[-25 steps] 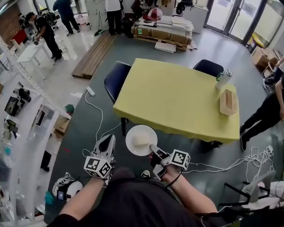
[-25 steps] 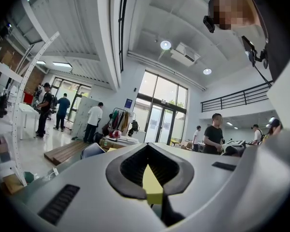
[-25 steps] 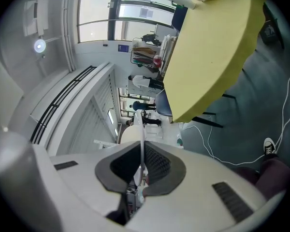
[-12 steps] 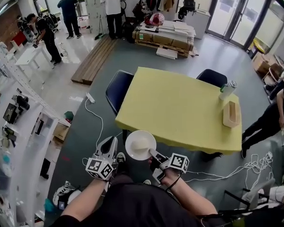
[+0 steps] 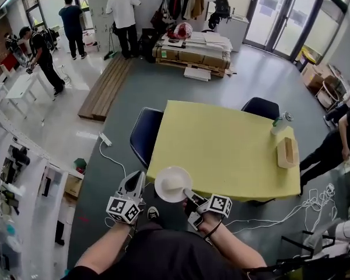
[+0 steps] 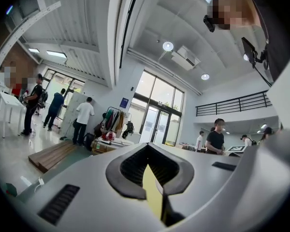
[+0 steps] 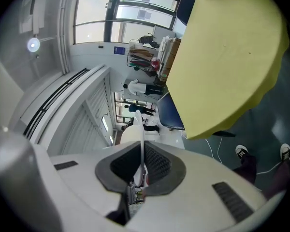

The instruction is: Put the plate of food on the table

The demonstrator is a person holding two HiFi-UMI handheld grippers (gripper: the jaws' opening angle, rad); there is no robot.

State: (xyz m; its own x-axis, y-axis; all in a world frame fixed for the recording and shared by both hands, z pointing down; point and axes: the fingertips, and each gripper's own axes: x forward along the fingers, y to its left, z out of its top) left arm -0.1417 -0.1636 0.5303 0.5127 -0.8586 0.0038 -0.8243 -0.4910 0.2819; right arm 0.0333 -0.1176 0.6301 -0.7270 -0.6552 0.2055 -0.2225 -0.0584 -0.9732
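My left gripper [image 5: 134, 181] hangs idle, its fingers pressed together on nothing; its own view [image 6: 146, 151] shows only a thin slit between them. It carries no part of the load.

Just right of it is the plate [image 5: 173, 184], held up in the air by my right gripper [image 5: 189, 190]. Those fingers pinch the near rim, which the right gripper view shows edge-on between the pads [image 7: 137, 144]. The pale food on it is too washed out to name.

What has changed over the last second is the desk [image 5: 221, 150]. It lay well ahead of my fingers and has now drawn close as I walked up. The far rim of the plate was short of the yellow edge and now just overlaps it near the left corner. In the right gripper view the desk [image 7: 232, 57] fills the space beyond the fingertips.

I judge the approach nearly done. What remains is to reach the plate forward over the edge, lower it flat, and only then part the right fingers. A one-sided rim grip could let the plate tip. The box [image 5: 287, 152] sits far to the right, well clear.
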